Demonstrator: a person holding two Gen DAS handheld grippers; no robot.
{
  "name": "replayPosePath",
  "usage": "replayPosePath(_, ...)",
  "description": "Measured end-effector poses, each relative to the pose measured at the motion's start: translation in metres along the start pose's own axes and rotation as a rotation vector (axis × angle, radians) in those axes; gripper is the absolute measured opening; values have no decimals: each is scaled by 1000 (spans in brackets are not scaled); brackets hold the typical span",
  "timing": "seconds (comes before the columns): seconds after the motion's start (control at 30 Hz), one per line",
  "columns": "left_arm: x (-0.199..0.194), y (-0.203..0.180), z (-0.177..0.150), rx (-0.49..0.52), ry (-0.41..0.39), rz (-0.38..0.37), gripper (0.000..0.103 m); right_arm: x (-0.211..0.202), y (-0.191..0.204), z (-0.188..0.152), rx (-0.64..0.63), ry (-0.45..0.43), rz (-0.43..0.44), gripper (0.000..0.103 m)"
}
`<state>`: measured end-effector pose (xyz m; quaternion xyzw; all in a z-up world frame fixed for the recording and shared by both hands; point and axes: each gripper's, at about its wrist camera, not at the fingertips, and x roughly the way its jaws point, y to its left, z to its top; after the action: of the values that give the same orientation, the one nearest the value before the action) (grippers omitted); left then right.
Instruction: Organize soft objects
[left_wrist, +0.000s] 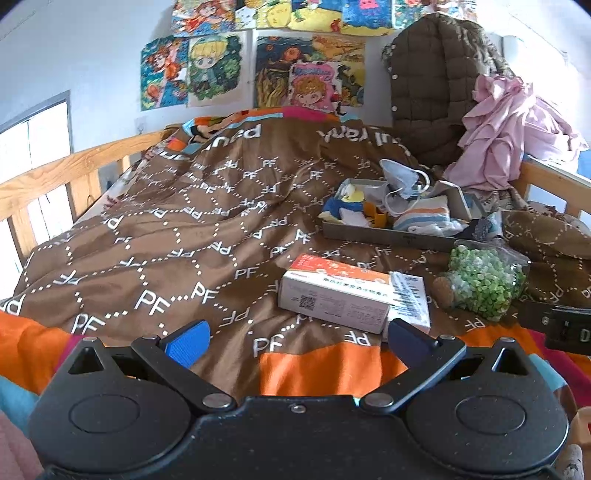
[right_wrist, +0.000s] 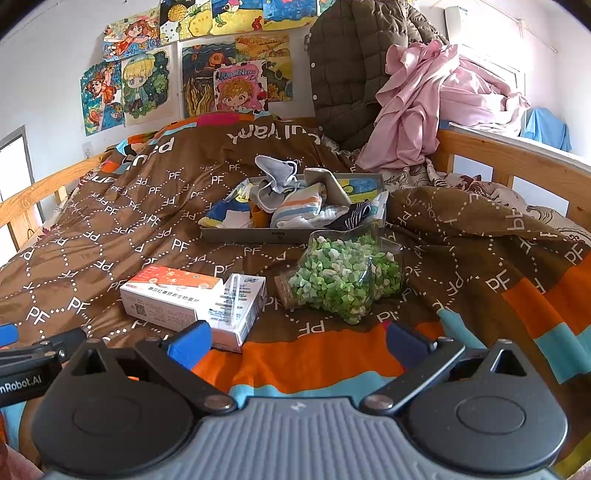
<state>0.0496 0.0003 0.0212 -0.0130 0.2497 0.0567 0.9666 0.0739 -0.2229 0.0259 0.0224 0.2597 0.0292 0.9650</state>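
Both grippers hang low over the foot edge of the bed, the left gripper (left_wrist: 295, 338) with its blue pads spread wide on nothing, the right gripper (right_wrist: 297, 341) just the same, empty and gaping above the orange stripe of the quilt (right_wrist: 122, 221). Right ahead of them, two small cartons: the orange-topped box (right_wrist: 171, 297) touching the white box (right_wrist: 240, 314). Beside those, toward the right rail, a clear star-shaped jar (right_wrist: 347, 280) of green and white bits, hard, not today's business. Further up the quilt sits the grey tray (right_wrist: 236, 234), and there's the soft stuff: a striped sock (right_wrist: 299, 210), a blue-and-yellow piece (right_wrist: 225, 216), a dark striped one (right_wrist: 354, 212) drooping over the right rim, a face mask (right_wrist: 277, 171) straddling the back rim. This could be a pile sorted or awaiting sorting. Any pinch should take bunched cloth, clear of the mask's loops. Beyond, pink cloth (right_wrist: 424, 110) and a brown quilted coat (right_wrist: 351, 74) heap at the head corner.
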Motion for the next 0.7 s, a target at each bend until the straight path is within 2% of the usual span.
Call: replayPosePath(0.7,-1,-1,0,14,-7,5,102,2,0,-5,-2,9,-1,103)
